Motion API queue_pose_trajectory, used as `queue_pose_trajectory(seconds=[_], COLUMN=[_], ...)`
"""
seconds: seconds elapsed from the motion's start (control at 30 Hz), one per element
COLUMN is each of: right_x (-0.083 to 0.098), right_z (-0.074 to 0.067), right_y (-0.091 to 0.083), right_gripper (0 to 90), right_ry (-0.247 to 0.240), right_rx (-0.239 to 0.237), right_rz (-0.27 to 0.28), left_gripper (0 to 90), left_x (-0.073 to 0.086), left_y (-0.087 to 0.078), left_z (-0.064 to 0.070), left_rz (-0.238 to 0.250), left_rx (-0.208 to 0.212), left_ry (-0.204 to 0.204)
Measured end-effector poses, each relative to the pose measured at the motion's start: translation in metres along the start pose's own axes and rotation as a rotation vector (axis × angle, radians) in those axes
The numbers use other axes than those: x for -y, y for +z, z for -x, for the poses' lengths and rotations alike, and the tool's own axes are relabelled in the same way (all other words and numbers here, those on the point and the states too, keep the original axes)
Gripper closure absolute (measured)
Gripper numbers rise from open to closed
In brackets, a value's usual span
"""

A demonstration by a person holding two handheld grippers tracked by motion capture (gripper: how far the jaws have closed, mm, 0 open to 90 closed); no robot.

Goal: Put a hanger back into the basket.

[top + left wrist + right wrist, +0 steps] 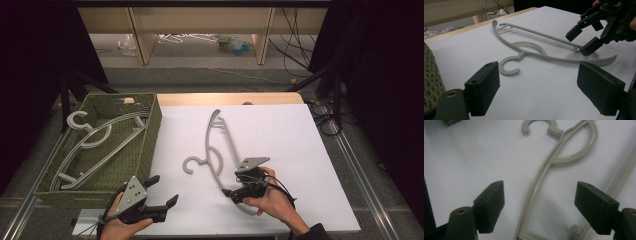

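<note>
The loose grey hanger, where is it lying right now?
The grey hanger lies flat on the white table, right of the green basket, under the right gripper.

One grey hanger [220,150] lies loose on the white sheet [280,135], near the table's centre. At about nine o'clock stands one green woven basket [150,132], with two more grey hangers [95,137] inside, as far as I can tell. Two black grippers, left gripper [162,192] and right gripper [231,187], sit toward six o'clock.

A pale grey plastic hanger [220,150] lies flat on the white tabletop, apparently untouched, hook pointing left.
</note>
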State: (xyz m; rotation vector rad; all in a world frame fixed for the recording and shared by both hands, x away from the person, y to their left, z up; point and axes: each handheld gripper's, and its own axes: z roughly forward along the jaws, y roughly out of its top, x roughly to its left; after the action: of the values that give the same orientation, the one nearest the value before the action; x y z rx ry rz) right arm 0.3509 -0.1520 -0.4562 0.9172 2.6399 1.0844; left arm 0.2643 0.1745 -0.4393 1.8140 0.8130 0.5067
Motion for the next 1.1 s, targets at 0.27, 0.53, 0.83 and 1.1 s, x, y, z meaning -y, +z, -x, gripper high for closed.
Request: queue_pose_trajectory(seconds=[0.27, 0.53, 0.83, 1.1], right_x=[-0.016, -0.027, -0.039, -0.042], right_z=[0.001, 0.0, -0.002, 0.002], right_y=[0.028, 0.047, 0.053, 0.054], right_gripper=[37.0, 48.6, 56.0, 66.1], right_ry=[0.027, 0.032, -0.021, -0.036], right_rx=[-0.008, -0.001, 0.04, 0.044], right_rz=[-0.094, -0.206, -0.297, -0.323], left_gripper=[18.2, 18.3, 18.7, 19.1], left_x=[-0.001, 0.0, 0.0, -0.001], left_y=[-0.001, -0.002, -0.001, -0.002], left_z=[0.001, -0.001, -0.001, -0.002], left_rz=[0.007, 0.008, 0.006, 0.013], left_rx=[0.01, 0.013, 0.012, 0.02], left_ry=[0.006, 0.018, 0.0, 0.016])
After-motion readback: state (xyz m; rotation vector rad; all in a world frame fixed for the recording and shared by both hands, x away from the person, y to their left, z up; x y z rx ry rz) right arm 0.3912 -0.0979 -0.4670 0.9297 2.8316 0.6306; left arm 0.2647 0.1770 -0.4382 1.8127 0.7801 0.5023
